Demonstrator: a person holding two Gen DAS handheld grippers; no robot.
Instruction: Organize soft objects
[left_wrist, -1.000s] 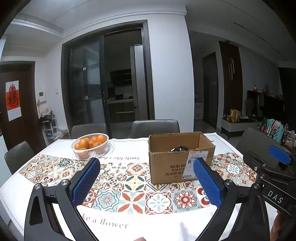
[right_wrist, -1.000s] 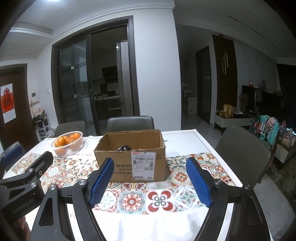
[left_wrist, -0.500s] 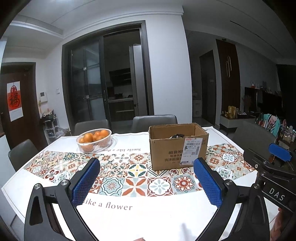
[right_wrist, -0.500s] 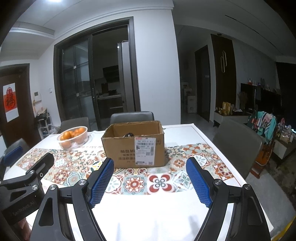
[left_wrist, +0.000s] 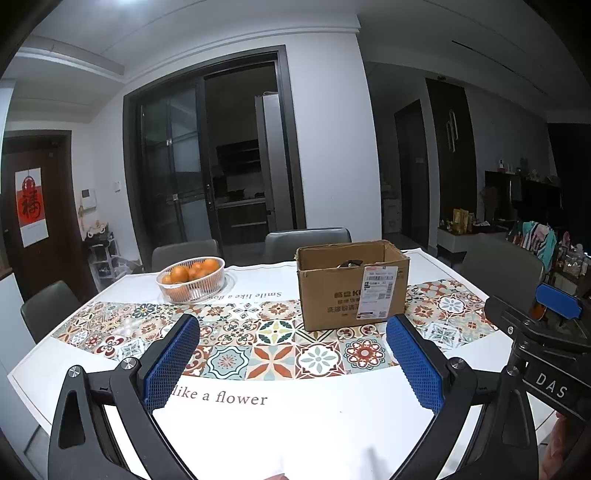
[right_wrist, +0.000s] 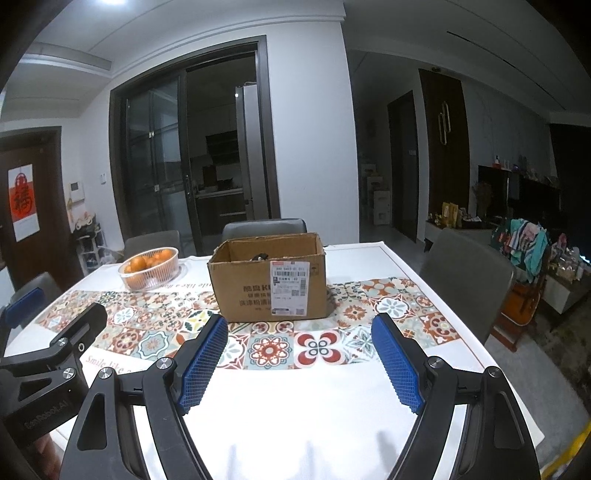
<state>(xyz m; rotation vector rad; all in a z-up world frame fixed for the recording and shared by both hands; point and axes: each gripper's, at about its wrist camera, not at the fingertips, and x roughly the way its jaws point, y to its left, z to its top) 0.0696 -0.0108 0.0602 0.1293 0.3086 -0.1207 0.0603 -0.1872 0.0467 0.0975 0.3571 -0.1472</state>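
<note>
Reaching into the box (right_wrist: 267, 275) looks like the step in hand, since no soft thing lies loose on the table (right_wrist: 314, 413) and only a dark item's top shows above the box rim. It would go best by coming in from above the rim, jaws kept wide, then closing gently on the item. From left to right: one basket (left_wrist: 191, 277) of oranges, several, the exact count hidden; one box; two grippers near the table's front edge. The left gripper (left_wrist: 291, 363) is spread and empty; the right gripper (right_wrist: 299, 360) is spread and empty too. Four chairs show around the table.
</note>
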